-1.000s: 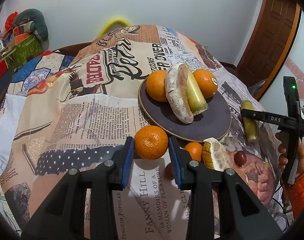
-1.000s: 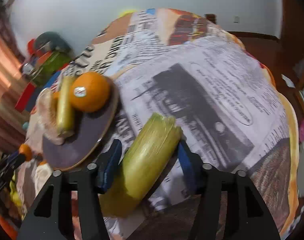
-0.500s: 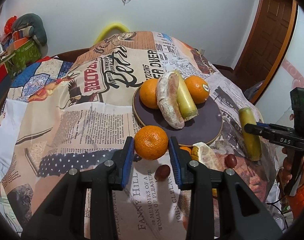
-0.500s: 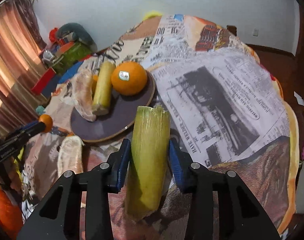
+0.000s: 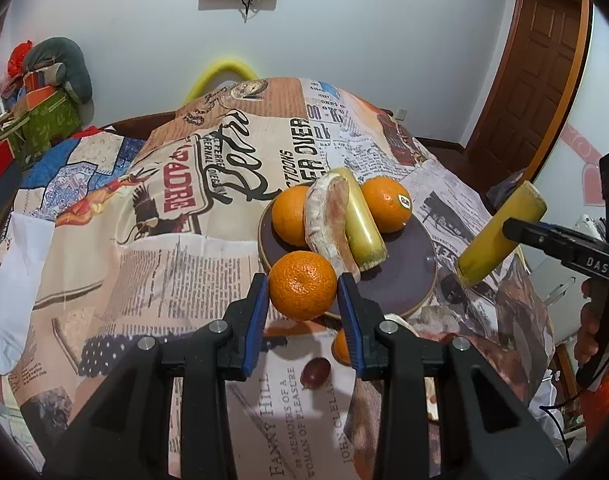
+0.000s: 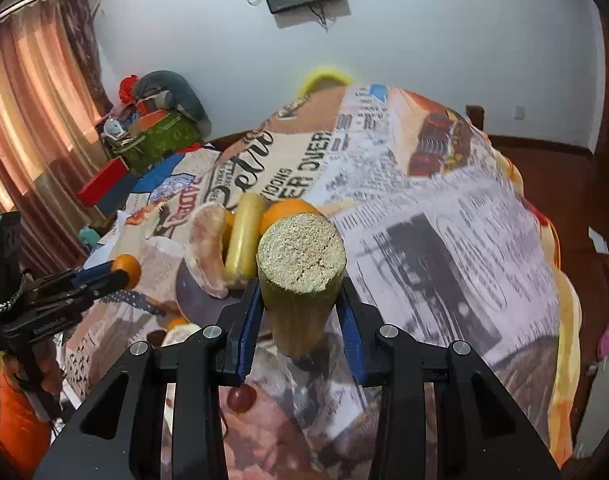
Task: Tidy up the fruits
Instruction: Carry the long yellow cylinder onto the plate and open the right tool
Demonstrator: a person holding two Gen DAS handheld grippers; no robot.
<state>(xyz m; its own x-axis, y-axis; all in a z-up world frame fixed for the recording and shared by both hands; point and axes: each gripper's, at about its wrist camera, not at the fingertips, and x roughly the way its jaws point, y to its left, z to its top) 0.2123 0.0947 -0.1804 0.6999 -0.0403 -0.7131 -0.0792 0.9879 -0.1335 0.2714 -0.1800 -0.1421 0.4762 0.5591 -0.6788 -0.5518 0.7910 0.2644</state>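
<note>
My left gripper [image 5: 303, 300] is shut on a mandarin [image 5: 303, 285], held just above the near rim of the dark round plate [image 5: 408, 284]. On the plate lie two oranges [image 5: 290, 216] [image 5: 386, 205], a pomelo segment [image 5: 328, 220] and a yellow-green cane piece [image 5: 362, 224]. My right gripper [image 6: 300, 316] is shut on a second cane piece [image 6: 302, 280], whose cut end faces the camera. In the left wrist view that cane piece [image 5: 500, 236] hangs in the air to the right of the plate.
A dark grape [image 5: 315, 367], a small orange [image 5: 340, 348] and a pomelo piece [image 6: 180, 332] lie on the newspaper-print cloth [image 5: 164, 248] in front of the plate. A person's hand in an orange sleeve [image 5: 592, 344] holds the right tool. Boxes and bags [image 6: 156, 136] stand at the far left.
The right gripper closed on the cane piece and lifted it off the cloth, tipping its cut end toward the camera. The left gripper rose a little with the mandarin.
</note>
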